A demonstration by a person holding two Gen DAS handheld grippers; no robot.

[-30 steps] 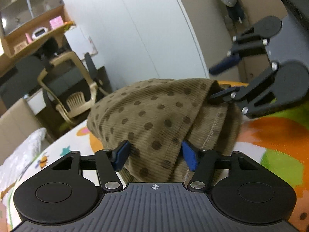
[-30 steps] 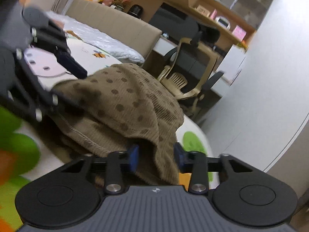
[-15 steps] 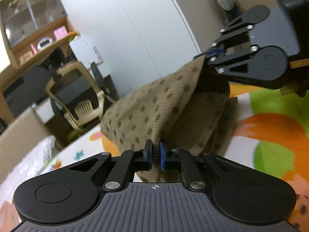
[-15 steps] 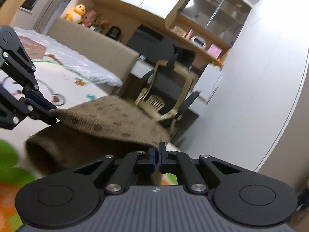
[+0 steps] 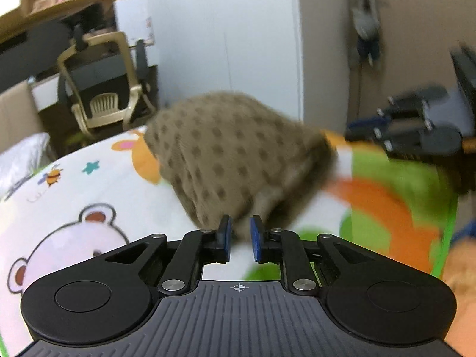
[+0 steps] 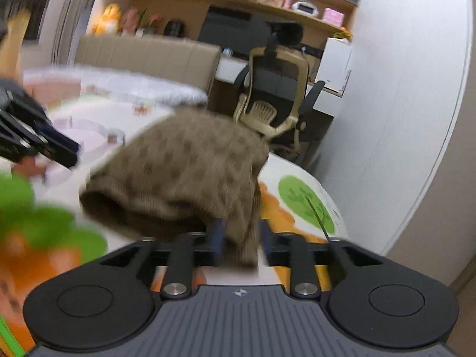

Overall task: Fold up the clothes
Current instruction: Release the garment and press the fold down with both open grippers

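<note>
The play mat [image 5: 74, 184], printed with a bear, stars and big orange and green shapes, carries the one garment [image 5: 235, 160]: a brown ribbed piece with darker dots, lying in a humped, doubled-over heap near the far middle of the mat, with a rounded fold edge facing the right wrist camera. Both views are smeared by motion, so seams and hems cannot be read.

By its look it is light, soft and limp corduroy-like knit; it should drape and slump instead of holding a crease, and the ribbed face ought to give a decent bite without slipping. Nothing about it is fragile. The sensible places to take hold seem to be the corners or the hem at the near edge, pinching both layers so the fold does not peel apart.

The left tool [image 5: 239, 238] stands narrowly parted, its blue pads just short of the near edge of the cloth with mat showing between them. The right tool [image 6: 241, 242] is parted wider, with a flap of the garment hanging between its pads; no clamping shows.

Half a second earlier both tools were pinched tight on the cloth and held it lifted and stretched between them; now both have let go, the garment has dropped onto the mat, and the tools sit farther apart
</note>
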